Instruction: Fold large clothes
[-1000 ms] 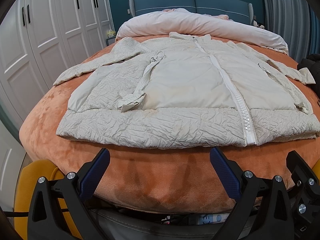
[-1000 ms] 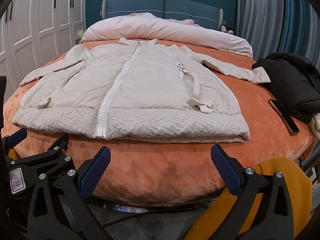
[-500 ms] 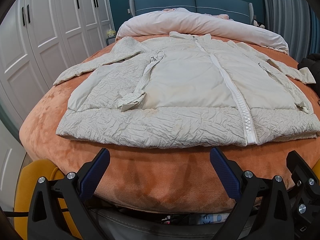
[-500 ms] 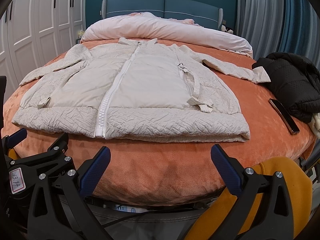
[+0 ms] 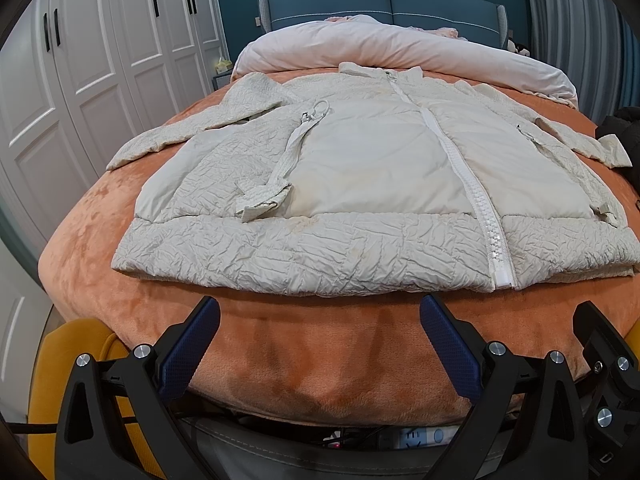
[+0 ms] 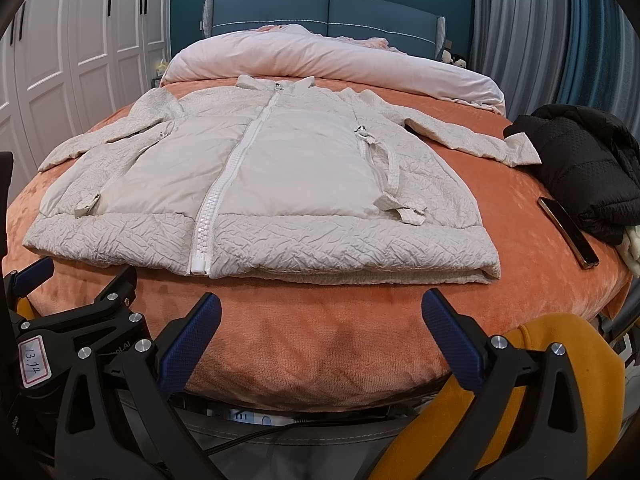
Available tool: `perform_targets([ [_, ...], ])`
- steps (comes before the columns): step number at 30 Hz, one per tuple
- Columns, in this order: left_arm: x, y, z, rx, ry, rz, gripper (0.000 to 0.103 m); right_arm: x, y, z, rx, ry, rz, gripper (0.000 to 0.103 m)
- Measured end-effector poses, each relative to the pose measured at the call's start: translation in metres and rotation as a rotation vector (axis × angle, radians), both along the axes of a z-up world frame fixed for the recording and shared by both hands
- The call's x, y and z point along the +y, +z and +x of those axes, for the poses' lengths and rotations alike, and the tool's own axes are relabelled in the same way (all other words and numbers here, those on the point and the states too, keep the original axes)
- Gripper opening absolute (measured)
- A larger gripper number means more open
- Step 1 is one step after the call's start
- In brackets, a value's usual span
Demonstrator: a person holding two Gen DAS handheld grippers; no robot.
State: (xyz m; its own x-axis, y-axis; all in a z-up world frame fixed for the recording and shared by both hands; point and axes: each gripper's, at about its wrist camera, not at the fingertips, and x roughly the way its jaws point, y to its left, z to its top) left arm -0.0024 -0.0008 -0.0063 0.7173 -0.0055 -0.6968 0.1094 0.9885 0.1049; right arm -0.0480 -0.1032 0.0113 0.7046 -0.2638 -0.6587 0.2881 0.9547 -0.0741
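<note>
Jaws of both the left gripper [image 5: 320,320] and the right gripper [image 6: 320,318] spread wide, holding nothing, poised short of the foot of the bed [image 6: 320,340]. Cream jacket [image 6: 256,168] laid flat on the orange blanket, zipped, hem nearest, collar toward the rolled duvet [image 6: 332,60], sleeves out to either side. No fold made yet by the look of it: sleeves, sides and hem-to-collar fold all left to do. Black coat [image 6: 580,160] heaped at the right edge, phone [image 6: 568,232] just beside it. No containers in view.
</note>
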Motion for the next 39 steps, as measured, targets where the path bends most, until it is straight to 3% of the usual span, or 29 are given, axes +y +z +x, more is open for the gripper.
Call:
perform_targets([
  [7,0.0,0.0,0.0,0.005,-0.003,-0.006,0.098,-0.003,-0.001,0.002,0.004,0.008,0.022,0.098],
  [12,0.012,0.01,0.012,0.018,0.012,-0.039,0.098,-0.039,0.011,0.01,-0.036,-0.03,0.063,0.098],
  [19,0.049,0.046,0.068,0.003,0.075,-0.159,0.098,-0.176,0.038,0.057,-0.106,-0.213,0.135,0.098],
  [26,0.056,0.07,0.143,-0.054,0.198,-0.123,0.098,-0.34,0.041,0.125,-0.133,-0.446,0.149,0.098],
  [31,0.063,0.059,0.192,-0.016,0.291,-0.135,0.098,-0.432,0.013,0.17,-0.097,-0.561,0.25,0.098],
  [38,0.063,0.019,0.237,0.065,0.332,-0.062,0.098,-0.507,-0.036,0.197,-0.074,-0.751,0.419,0.098],
  [39,0.063,0.012,0.242,0.086,0.333,-0.057,0.098,-0.51,-0.038,0.199,-0.08,-0.765,0.444,0.089],
])
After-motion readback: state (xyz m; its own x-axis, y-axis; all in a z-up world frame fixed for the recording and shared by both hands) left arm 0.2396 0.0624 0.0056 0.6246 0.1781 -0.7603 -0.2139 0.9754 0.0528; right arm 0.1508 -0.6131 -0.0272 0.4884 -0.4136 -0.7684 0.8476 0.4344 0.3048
